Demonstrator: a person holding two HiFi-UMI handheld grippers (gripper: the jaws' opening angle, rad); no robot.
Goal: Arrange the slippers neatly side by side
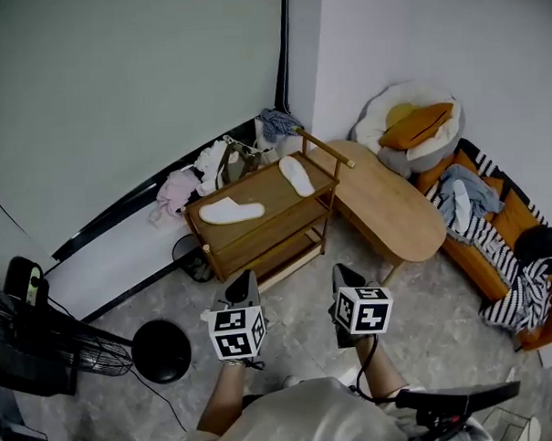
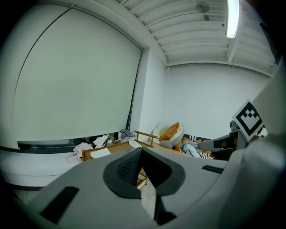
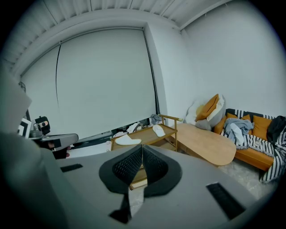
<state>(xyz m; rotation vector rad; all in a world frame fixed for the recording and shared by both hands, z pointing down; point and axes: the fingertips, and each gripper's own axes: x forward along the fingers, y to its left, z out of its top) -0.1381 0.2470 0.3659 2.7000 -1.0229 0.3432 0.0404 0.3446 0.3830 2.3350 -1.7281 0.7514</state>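
Observation:
Two white slippers lie apart on the top shelf of a wooden cart (image 1: 273,204). One slipper (image 1: 231,211) rests at the cart's left end, lying crosswise; the other slipper (image 1: 297,176) lies near the right end, angled toward the back. In the right gripper view the same slippers appear as the left one (image 3: 128,140) and the right one (image 3: 158,130). My left gripper (image 1: 241,288) and right gripper (image 1: 344,278) hover over the floor in front of the cart, both shut and empty, well short of the slippers.
An oval wooden table (image 1: 388,204) stands right of the cart. An orange sofa (image 1: 496,242) with clothes and a round cushion (image 1: 411,125) fill the right. Clothes (image 1: 210,168) pile up behind the cart. A fan (image 1: 44,348) and a black round base (image 1: 161,350) stand at left.

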